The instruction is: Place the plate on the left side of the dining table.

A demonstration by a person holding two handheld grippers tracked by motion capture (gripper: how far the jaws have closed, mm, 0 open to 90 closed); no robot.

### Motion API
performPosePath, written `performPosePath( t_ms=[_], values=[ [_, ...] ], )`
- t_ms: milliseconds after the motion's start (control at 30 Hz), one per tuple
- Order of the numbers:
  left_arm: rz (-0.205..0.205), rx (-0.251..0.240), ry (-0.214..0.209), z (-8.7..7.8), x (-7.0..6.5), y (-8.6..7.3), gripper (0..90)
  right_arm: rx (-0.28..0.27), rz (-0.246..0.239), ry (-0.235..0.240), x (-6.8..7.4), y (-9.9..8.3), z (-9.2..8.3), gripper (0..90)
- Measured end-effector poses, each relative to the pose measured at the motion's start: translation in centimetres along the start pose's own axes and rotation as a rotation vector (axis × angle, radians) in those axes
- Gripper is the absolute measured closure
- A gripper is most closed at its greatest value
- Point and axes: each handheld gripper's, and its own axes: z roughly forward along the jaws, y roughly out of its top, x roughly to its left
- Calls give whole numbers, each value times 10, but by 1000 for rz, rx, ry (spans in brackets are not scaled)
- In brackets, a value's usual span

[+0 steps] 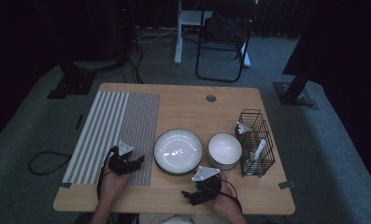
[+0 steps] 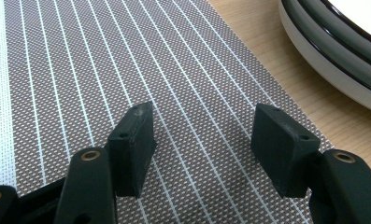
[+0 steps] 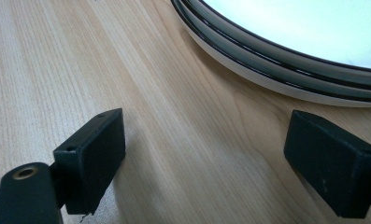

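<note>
left hand-held gripper [image 1: 137,162]: jaws apart, empty, over placemat [image 1: 113,135] | right hand-held gripper [image 1: 189,196]: jaws apart, empty, low over surface [image 1: 192,105] | plate [image 1: 178,150]: between both, just right of left, nearer it

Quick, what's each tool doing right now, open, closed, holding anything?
Left tool: open, empty, over the placemat.
Right tool: open, empty, over the table beside the plate.

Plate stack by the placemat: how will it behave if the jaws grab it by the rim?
The plates look glazed, so probably slippery and breakable. At least two rims show stacked in the right gripper view, so the lower plate may stay behind. The right gripper is open on bare table.
</note>
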Motion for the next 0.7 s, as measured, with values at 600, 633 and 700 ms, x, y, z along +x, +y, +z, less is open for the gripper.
performPosePath(
  t_ms=[600, 633, 700],
  values=[
    [-14, -5, -55, -11, 1, 6, 447, 0, 6, -7, 1, 0, -1, 138],
    [-26, -5, -75, -12, 2, 6, 448, 0, 7, -7, 0, 0, -1, 140],
    [-25, 8, -88, -12, 2, 8, 478, 1, 11, -13, 1, 0, -1, 166]
  ],
)
